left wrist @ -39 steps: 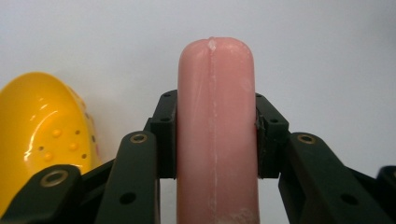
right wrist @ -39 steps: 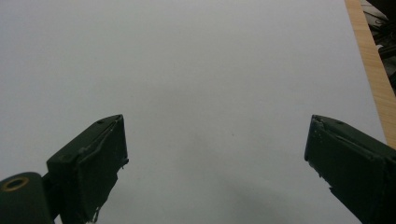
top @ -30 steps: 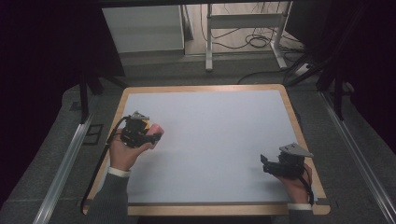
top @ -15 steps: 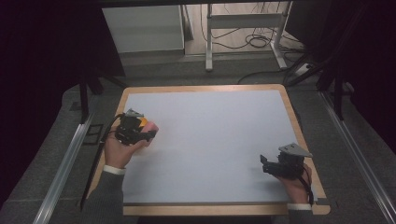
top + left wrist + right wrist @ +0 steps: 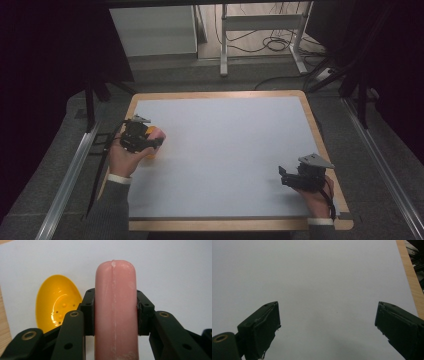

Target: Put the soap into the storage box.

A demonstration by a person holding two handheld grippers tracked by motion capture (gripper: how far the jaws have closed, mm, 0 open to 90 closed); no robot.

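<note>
A pink sausage-shaped piece (image 5: 115,310) stands between the jaws of my left gripper (image 5: 115,312), whose pads press on both its sides. In the high view that left gripper (image 5: 150,141) sits near the table's left edge with the pink piece (image 5: 158,133) at its tip. A yellow egg-shaped shell (image 5: 57,302) lies hollow side up on the white sheet just beyond the jaws, to their left. My right gripper (image 5: 327,322) holds its jaws wide apart over bare white sheet; in the high view the right gripper (image 5: 283,176) rests near the front right corner.
A white sheet (image 5: 235,150) covers a wood-rimmed board (image 5: 215,94). Metal rails (image 5: 70,175) run along both sides. Behind the table stand a white cabinet (image 5: 152,30) and a metal frame (image 5: 260,22) with cables on the floor.
My left hand has shifted slightly left and away with the pink piece still clamped. The right hand has stayed put.
</note>
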